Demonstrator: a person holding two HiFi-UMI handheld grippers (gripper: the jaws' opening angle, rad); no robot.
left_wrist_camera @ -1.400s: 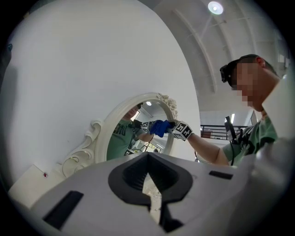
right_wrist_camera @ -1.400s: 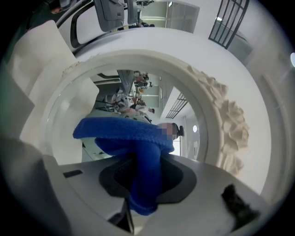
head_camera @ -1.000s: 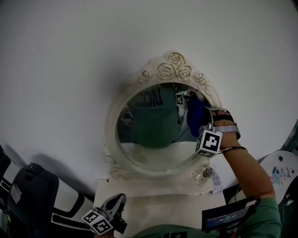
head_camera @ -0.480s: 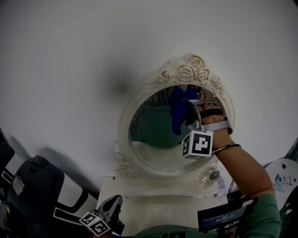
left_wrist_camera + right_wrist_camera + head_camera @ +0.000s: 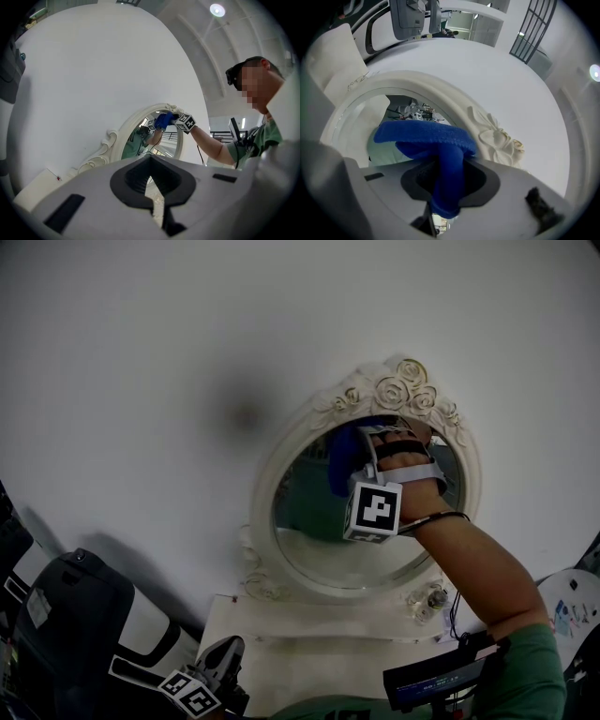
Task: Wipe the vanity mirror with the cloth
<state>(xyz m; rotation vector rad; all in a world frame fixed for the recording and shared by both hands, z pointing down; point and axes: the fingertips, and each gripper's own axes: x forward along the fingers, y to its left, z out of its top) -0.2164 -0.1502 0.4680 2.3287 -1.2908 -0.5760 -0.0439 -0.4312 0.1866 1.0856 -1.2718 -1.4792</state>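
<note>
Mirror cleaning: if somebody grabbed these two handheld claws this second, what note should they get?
Right gripper: shut on the blue cloth, against the top of the mirror glass, just below the carved roses.
Left gripper: shut, empty, held low, away from the mirror.
Done: cloth is on the glass; how much is wiped cannot be told.
Left: probably the rest of the glass.

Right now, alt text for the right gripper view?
The right tool is shut on a blue cloth, its bunched end held at the top of an oval mirror. The mirror's cream frame with carved roses curves past, on a white wall.
</note>
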